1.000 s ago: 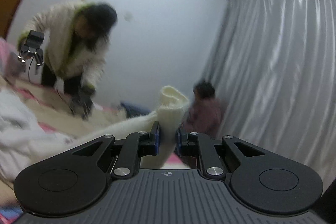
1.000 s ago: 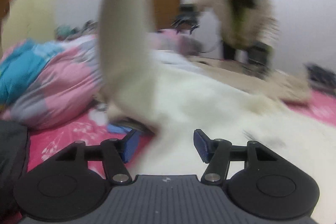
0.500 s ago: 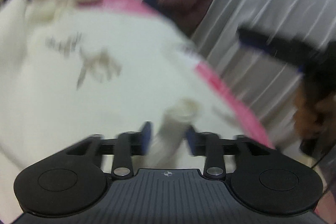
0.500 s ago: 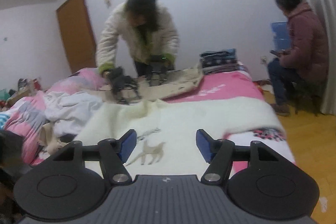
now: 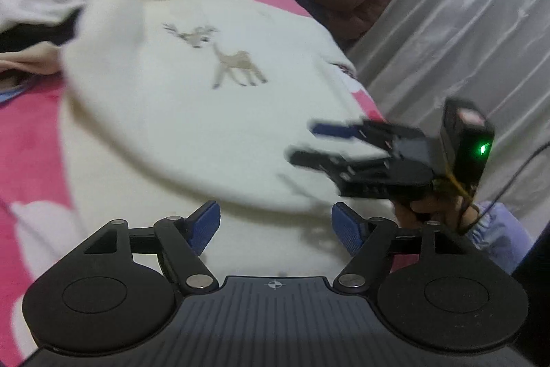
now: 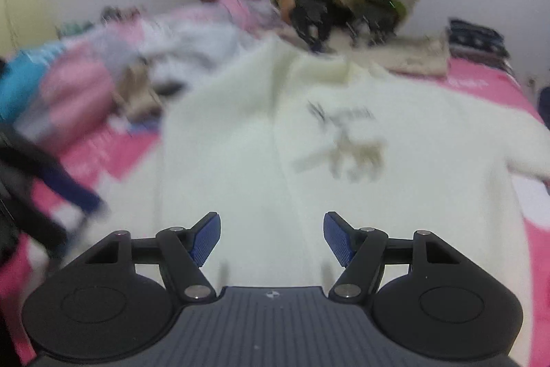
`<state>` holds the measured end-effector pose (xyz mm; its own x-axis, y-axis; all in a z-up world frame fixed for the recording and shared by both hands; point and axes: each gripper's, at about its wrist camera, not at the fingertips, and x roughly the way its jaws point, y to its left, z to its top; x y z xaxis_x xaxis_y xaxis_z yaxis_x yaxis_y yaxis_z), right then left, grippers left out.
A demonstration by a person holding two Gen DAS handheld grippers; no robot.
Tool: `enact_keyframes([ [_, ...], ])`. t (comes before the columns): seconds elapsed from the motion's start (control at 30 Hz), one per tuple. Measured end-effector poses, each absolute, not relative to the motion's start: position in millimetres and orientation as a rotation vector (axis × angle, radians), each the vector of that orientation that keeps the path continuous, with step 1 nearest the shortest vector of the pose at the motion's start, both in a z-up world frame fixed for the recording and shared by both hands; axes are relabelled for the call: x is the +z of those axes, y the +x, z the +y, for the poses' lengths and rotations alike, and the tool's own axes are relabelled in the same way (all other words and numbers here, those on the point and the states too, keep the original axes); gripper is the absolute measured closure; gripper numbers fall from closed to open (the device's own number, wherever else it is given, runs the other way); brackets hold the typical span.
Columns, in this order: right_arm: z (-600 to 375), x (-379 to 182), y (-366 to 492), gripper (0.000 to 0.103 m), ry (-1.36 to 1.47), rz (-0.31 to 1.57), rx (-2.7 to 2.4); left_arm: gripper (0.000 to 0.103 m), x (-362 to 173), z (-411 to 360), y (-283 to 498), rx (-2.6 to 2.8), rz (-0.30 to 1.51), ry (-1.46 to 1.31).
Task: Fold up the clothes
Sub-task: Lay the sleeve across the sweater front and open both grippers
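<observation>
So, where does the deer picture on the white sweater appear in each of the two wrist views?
Left wrist: the deer picture is above centre, sharp, on the white sweater.
Right wrist: the deer picture is right of centre, blurred.
Shared landmark: the pink bedsheet under the sweater.

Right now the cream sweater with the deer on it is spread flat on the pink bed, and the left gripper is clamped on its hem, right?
Not quite. The cream sweater with the deer does lie spread on the pink bed, but the left gripper is not clamped on it: the left wrist view shows its jaws opening, with nothing pinched between the blue pads.
</observation>
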<state>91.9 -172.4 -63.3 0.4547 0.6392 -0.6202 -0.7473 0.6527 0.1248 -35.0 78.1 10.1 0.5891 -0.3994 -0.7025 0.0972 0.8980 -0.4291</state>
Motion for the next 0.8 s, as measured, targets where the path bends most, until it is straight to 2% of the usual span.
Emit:
enact_keyframes([
  [0.13,-199.2,-81.3,72.2,0.035,-0.237,0.750,0.835,0.032,-19.5,100.7,-19.0,-0.261,0.951,-0.577],
  [0.3,-224.2,-68.3,70.5,0.035,-0.201,0.772,0.796,0.033,-66.1,111.9,5.7,-0.248,0.950,-0.830],
  [0.37,-225.6,-62.1,76.7,0.035,-0.163,0.738,0.784,0.037,-75.2,115.9,9.8,-0.235,0.918,-0.912],
  [0.4,-222.0,-58.9,79.6,0.035,-0.151,0.712,0.789,0.048,-76.7,116.3,11.1,-0.226,0.906,-0.933],
  [0.43,-216.4,-55.2,82.0,0.035,-0.140,0.686,0.804,0.067,-75.9,112.8,10.9,-0.208,0.915,-0.889],
  [0.5,-199.8,-49.2,85.8,0.035,-0.108,0.636,0.868,0.081,-73.3,104.0,10.0,-0.168,0.943,-0.771],
  [0.63,-157.3,-54.2,73.7,0.036,-0.097,0.505,1.111,0.079,-56.6,89.3,-3.1,-0.165,0.949,-0.596],
  [0.7,-138.9,-66.5,68.4,0.036,-0.183,0.519,1.117,0.079,-46.1,99.7,-13.7,-0.135,0.948,-0.630],
  [0.8,-123.2,-90.5,70.0,0.036,-0.245,0.617,1.123,0.079,-13.8,130.9,-29.8,0.017,0.833,-0.646],
])
